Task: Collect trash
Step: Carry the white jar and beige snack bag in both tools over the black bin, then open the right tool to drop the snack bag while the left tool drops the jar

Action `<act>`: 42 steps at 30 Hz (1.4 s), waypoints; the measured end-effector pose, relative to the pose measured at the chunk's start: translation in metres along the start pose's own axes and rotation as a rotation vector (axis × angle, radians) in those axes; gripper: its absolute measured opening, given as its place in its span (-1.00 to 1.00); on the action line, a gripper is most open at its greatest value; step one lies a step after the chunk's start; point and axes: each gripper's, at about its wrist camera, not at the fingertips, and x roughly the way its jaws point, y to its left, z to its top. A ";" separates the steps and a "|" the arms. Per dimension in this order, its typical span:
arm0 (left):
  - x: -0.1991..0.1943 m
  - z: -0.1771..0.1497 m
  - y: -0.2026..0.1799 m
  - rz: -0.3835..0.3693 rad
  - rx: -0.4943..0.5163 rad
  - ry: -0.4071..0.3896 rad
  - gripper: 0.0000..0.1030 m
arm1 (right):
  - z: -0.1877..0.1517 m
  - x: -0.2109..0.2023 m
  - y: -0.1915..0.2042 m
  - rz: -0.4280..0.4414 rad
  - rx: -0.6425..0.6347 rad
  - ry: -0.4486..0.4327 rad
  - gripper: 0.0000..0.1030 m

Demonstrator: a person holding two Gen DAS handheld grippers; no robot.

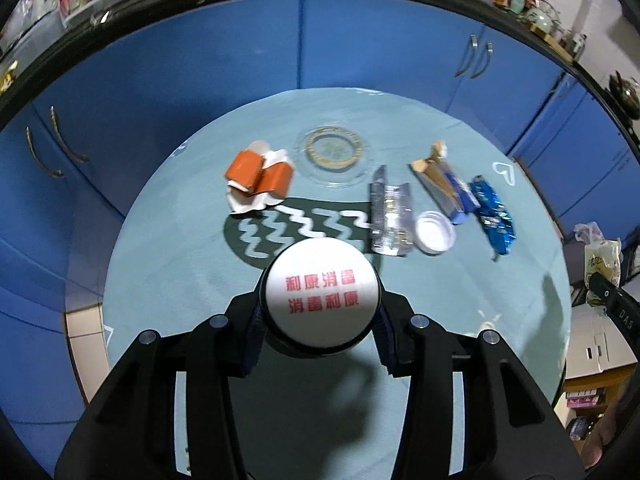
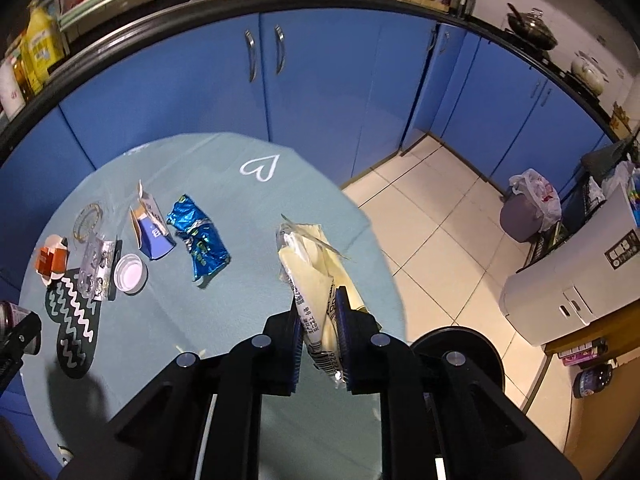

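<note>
- The left gripper (image 1: 322, 312) is closed part-way on a round white container (image 1: 322, 290) with red Chinese print on the face turned to the camera; a blue pad presses each side of it, and it hangs clear of the table (what kind of container it is cannot be told from this end-on view).
- The right gripper (image 2: 318, 332) is pinched almost fully together on a pale yellow plastic wrapper (image 2: 310, 264), whose printed end sits between the blue pads while the rest sticks out above the table's right edge.
- The round table (image 2: 248, 276) wears a pale teal cloth with a white heart outline (image 2: 260, 167) near its far edge and a dark patch with white zigzags (image 1: 280, 232) nearer the middle.
- Still lying on the cloth, from left to right in the left wrist view: a crushed orange and white carton (image 1: 260, 178), a clear glass dish (image 1: 334, 152) towards the far edge, a clear plastic blister pack (image 1: 390, 216), a white lid (image 1: 434, 234) touching it, a torn blue and white box (image 1: 444, 186) and a crumpled blue foil wrapper (image 1: 492, 212).
- Blue cabinet doors (image 2: 320, 92) stand behind the table, under a dark-edged counter (crowded with bottles and jars).
- On the tiled floor to the right, a grey bin (image 2: 522, 216) with a white bag in it stands well apart from the table.
</note>
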 end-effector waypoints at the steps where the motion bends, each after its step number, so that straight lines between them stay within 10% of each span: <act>1: -0.003 -0.001 -0.004 -0.004 0.009 -0.005 -0.11 | -0.001 -0.003 -0.003 -0.001 0.005 -0.005 -0.70; 42: -0.103 -0.036 -0.200 -0.189 0.373 -0.165 -0.11 | -0.052 -0.106 -0.187 -0.135 0.269 -0.158 -0.64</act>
